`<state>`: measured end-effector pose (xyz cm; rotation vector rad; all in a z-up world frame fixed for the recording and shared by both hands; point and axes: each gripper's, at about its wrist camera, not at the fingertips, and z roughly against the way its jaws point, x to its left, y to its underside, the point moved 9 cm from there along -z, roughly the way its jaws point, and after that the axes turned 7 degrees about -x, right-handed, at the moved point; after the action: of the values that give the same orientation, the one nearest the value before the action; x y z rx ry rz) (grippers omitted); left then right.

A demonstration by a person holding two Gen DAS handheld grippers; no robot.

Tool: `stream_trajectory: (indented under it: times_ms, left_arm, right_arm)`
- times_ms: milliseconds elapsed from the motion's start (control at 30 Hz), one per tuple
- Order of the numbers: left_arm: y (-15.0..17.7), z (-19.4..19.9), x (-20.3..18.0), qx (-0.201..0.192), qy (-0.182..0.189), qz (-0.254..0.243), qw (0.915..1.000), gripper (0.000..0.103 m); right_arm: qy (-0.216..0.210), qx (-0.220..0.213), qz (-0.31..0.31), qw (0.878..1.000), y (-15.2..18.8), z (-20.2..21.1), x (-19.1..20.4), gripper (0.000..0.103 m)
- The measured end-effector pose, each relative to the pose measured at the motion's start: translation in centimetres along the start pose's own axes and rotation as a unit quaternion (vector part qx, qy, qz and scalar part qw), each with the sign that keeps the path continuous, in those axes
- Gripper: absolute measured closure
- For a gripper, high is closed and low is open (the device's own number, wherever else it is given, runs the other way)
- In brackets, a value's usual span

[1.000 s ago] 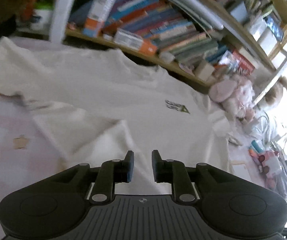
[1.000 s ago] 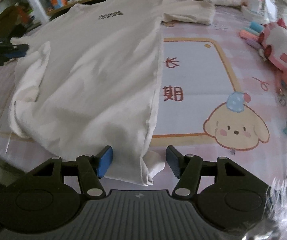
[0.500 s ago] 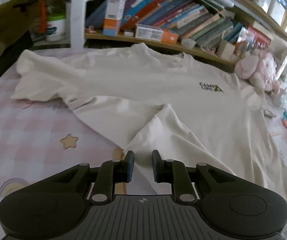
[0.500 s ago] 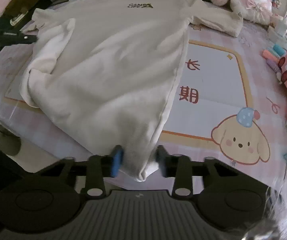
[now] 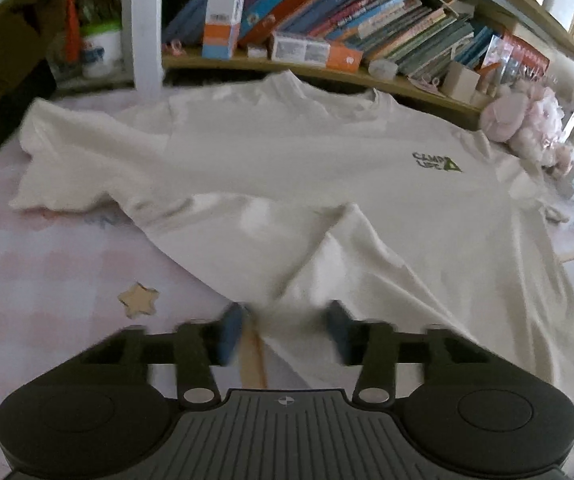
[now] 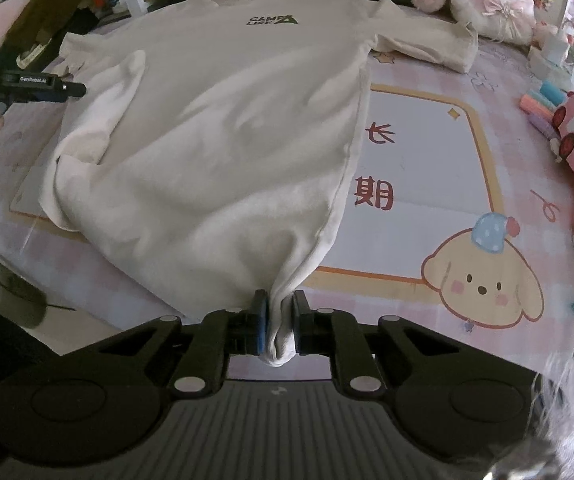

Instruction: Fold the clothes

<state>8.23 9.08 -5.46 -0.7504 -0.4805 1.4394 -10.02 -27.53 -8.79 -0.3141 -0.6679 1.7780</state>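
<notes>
At the worktop's near edge, the right gripper (image 6: pixel 277 322) jaws are closing on the T-shirt (image 6: pixel 223 128) hem corner; the left gripper (image 5: pixel 285 332) jaws are opening around bunched cloth, which may slip free, I judge.

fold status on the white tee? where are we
Done: the white T-shirt lies spread front-up on the pink mat; no fold made.
In hand: the right gripper pinches a hem corner, closing. The left gripper is opening over the other edge, gripping nothing.
Left: left grip, every fold.
</notes>
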Motion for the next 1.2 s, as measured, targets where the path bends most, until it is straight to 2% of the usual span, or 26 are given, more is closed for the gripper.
stream_trajectory:
  times_ms: [33,133,400,600,733,867,967,1200]
  left_arm:
    - [0.1,0.1,-0.1,0.002,-0.003,-0.003,1.0000,0.086]
    - [0.1,1.1,-0.3,-0.002,-0.010,-0.009,0.9999,0.093]
    - [-0.2,7.1,1.7,-0.031,-0.009,0.019,0.9993,0.095]
    - [-0.4,12.0,4.7,-0.054,0.005,0.097,0.9938,0.097]
    - [-0.2,16.1,7.7,-0.069,0.009,0.149,0.9865,0.097]
    - [1.6,20.1,10.5,-0.076,0.012,0.201,0.9766,0.098]
    - [3.5,22.3,11.8,-0.066,0.019,0.229,0.9711,0.098]
    - [7.3,24.5,13.5,-0.053,0.020,0.255,0.9652,0.103]
  right_arm:
    - [0.000,0.000,0.001,1.000,0.0,0.0,0.0,0.091]
    - [0.000,0.000,0.001,1.000,0.0,0.0,-0.1,0.091]
    - [0.005,-0.005,-0.012,1.000,-0.2,-0.1,-0.2,0.091]
    - [0.009,0.002,-0.006,1.000,-0.4,0.2,-0.1,0.093]
    - [0.001,-0.004,-0.017,1.000,-1.1,1.5,-0.4,0.094]
    - [-0.007,-0.012,-0.046,0.999,-2.3,3.7,-0.9,0.095]
    - [-0.013,-0.010,-0.070,0.997,-3.1,4.9,-1.1,0.095]
    - [-0.058,0.043,-0.116,0.991,-3.2,5.5,-0.3,0.095]
